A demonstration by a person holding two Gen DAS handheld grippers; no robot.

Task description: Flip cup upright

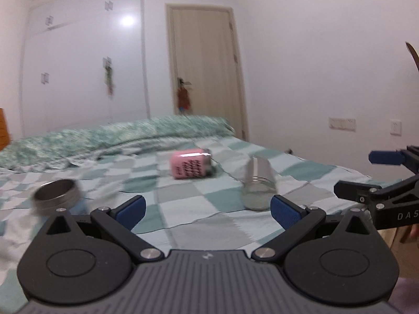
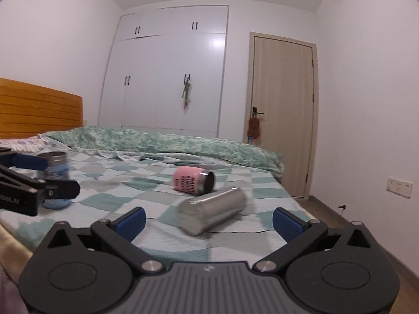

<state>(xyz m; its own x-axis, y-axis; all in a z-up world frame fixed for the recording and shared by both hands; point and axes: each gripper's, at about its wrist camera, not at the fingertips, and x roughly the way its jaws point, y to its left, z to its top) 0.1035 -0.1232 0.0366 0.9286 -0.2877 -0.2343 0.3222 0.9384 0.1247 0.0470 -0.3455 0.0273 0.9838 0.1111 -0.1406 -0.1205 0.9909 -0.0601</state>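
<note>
A pink cup (image 1: pixel 190 166) lies on its side on the checked bed cover (image 1: pixel 183 222); it also shows in the right wrist view (image 2: pixel 193 180). A plain steel cup (image 1: pixel 258 185) lies on its side near the bed's front right; it also shows in the right wrist view (image 2: pixel 213 210). A blue cup (image 1: pixel 59 196) with a steel rim stands upright at the left, also in the right wrist view (image 2: pixel 55 180). My left gripper (image 1: pixel 208 213) is open and empty, just short of the steel cup. My right gripper (image 2: pixel 209 222) is open and empty, with the steel cup ahead between its fingers.
A crumpled green quilt (image 2: pixel 170 144) lies across the far side of the bed. A wooden headboard (image 2: pixel 39 110) is at the left. The bed's right edge drops to the floor (image 2: pixel 327 214) by the wall. A wardrobe and a door stand behind.
</note>
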